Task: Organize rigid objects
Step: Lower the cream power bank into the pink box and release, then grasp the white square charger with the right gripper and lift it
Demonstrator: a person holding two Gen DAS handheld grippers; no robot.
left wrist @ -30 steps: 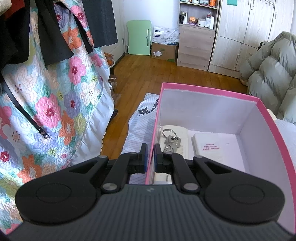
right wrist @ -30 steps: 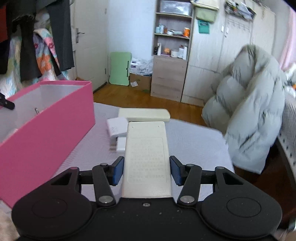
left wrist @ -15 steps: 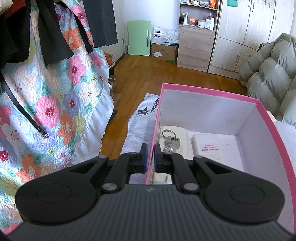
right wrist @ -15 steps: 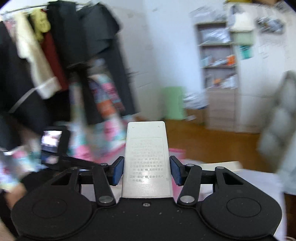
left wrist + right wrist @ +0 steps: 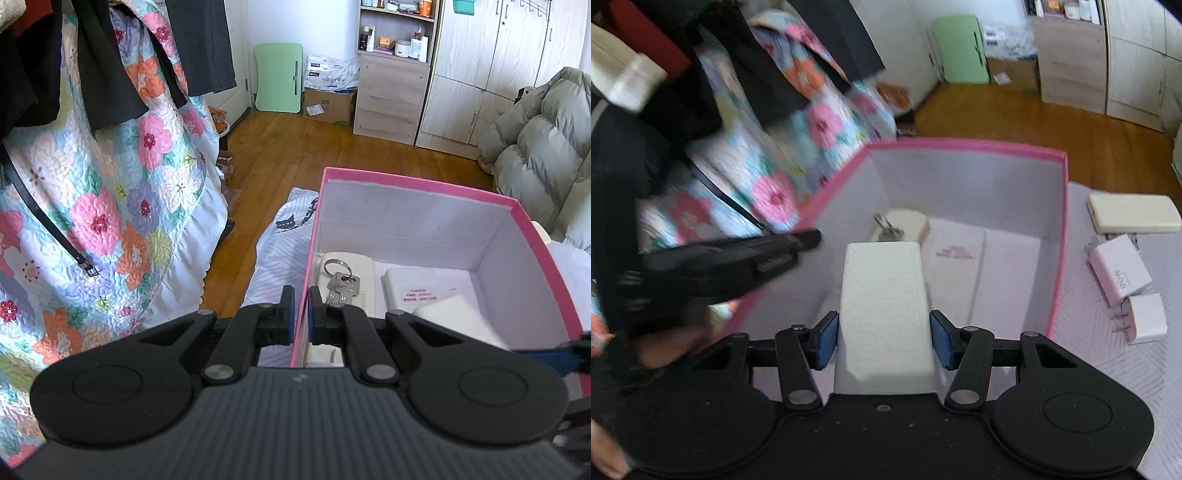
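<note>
My left gripper [image 5: 299, 314] is shut on the left wall of the pink box [image 5: 424, 184]. The box holds a bunch of keys [image 5: 341, 284] lying on a white remote [image 5: 364, 275], and a flat white block [image 5: 417, 291]. My right gripper [image 5: 882, 338] is shut on a white remote [image 5: 884, 306] and holds it over the open pink box [image 5: 1058, 236]; its tip shows in the left wrist view [image 5: 454, 317]. The left gripper appears in the right wrist view [image 5: 738, 258] at the box's left wall.
On the striped bed cover [image 5: 1108, 369] right of the box lie a cream remote [image 5: 1132, 214] and two white chargers [image 5: 1119, 273], [image 5: 1147, 317]. A floral quilt [image 5: 110, 206] hangs to the left. A grey padded coat [image 5: 535, 155] sits at the right. Wooden floor lies beyond.
My right gripper swung left with the white remote, from above the bed cover to over the pink box. The left gripper held the box wall without moving.
</note>
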